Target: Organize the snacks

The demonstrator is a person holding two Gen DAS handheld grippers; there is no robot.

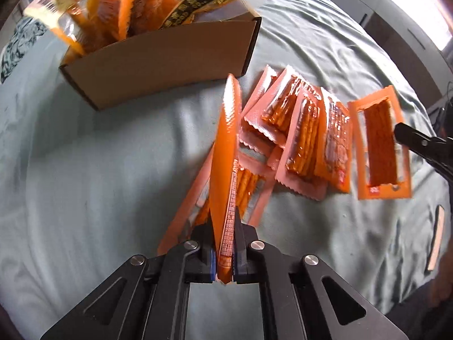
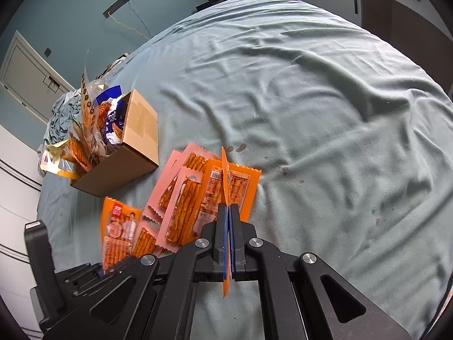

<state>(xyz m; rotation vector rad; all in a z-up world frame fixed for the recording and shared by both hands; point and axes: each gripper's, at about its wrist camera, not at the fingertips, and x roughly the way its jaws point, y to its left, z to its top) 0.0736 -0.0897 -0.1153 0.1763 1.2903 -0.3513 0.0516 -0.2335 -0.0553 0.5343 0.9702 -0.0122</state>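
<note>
My left gripper [image 1: 225,221] is shut on an orange snack packet [image 1: 226,153], held edge-on above the bed. My right gripper [image 2: 228,206] is shut on another orange packet [image 2: 225,175], also edge-on; that packet shows flat in the left wrist view [image 1: 379,147] with the right gripper's fingers [image 1: 407,136] on its right side. Several pink and orange snack packets [image 1: 294,130] lie in a loose pile on the sheet, also in the right wrist view [image 2: 195,192]. A cardboard box [image 1: 170,59] holding larger snack bags stands beyond the pile, at the left in the right wrist view [image 2: 133,153].
The bed is covered by a wrinkled grey-green sheet [image 2: 325,99] with a few dark stains [image 2: 240,148]. Crumpled clothes [image 2: 62,113] lie behind the box. A dark cabinet [image 1: 396,28] and a bright window are at the far right.
</note>
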